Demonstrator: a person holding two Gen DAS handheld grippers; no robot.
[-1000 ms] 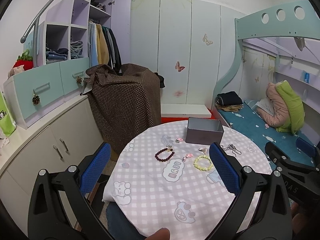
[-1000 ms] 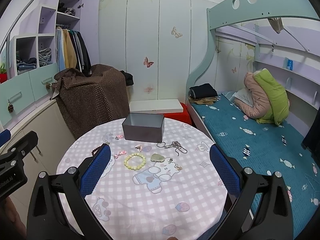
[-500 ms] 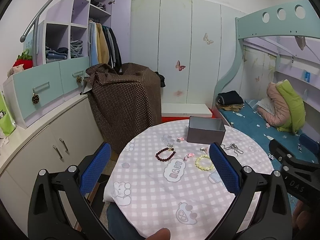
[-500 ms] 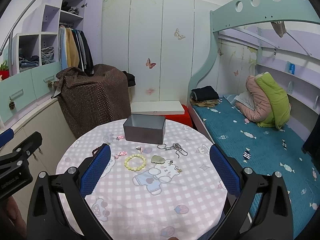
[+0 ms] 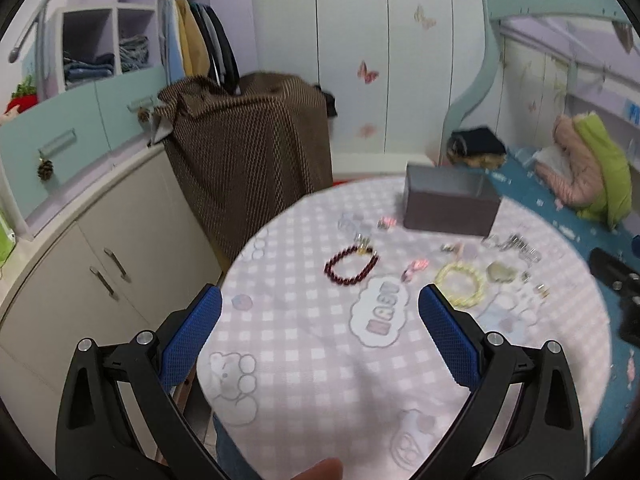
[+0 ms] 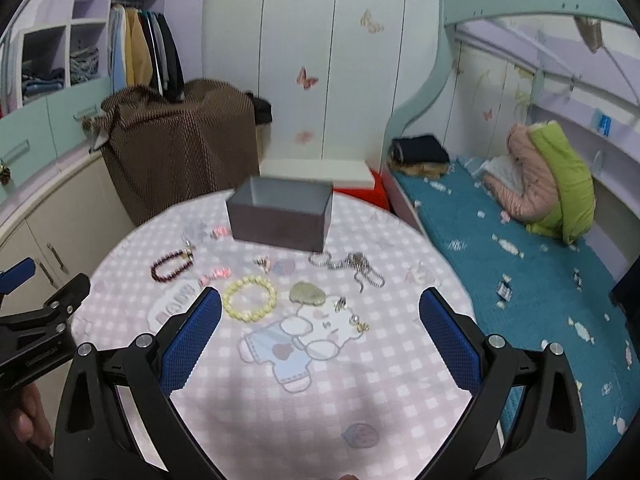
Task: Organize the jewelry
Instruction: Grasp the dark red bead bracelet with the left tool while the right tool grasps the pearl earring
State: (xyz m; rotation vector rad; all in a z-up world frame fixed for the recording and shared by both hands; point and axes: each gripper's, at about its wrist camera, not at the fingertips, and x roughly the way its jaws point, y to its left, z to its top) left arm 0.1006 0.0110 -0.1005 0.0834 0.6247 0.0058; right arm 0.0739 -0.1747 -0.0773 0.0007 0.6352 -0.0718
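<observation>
An open grey box [image 5: 450,205] [image 6: 282,213] stands at the far side of a round table [image 5: 304,364] [image 6: 320,396] with a pink checked cloth. In front of it lie a dark red bead bracelet [image 5: 351,267] [image 6: 172,266], a pale yellow bead bracelet [image 5: 460,289] [image 6: 250,298], a greenish pendant [image 6: 307,293], a silver chain [image 6: 352,266], pink clips [image 6: 215,274] and small earrings [image 6: 354,320]. My left gripper [image 5: 319,308] is open and empty above the table's near left. My right gripper [image 6: 320,306] is open and empty above the near middle.
A brown dotted cloth [image 5: 252,136] covers furniture behind the table. Cream cabinets [image 5: 96,256] run along the left. A bunk bed with a teal mattress [image 6: 520,264] and a pink-green jacket [image 6: 548,184] lies to the right. The table edge drops off on all sides.
Both grippers have moved forward and lower toward the table; the jewelry and box look larger and nearer. Both stay open and empty.
</observation>
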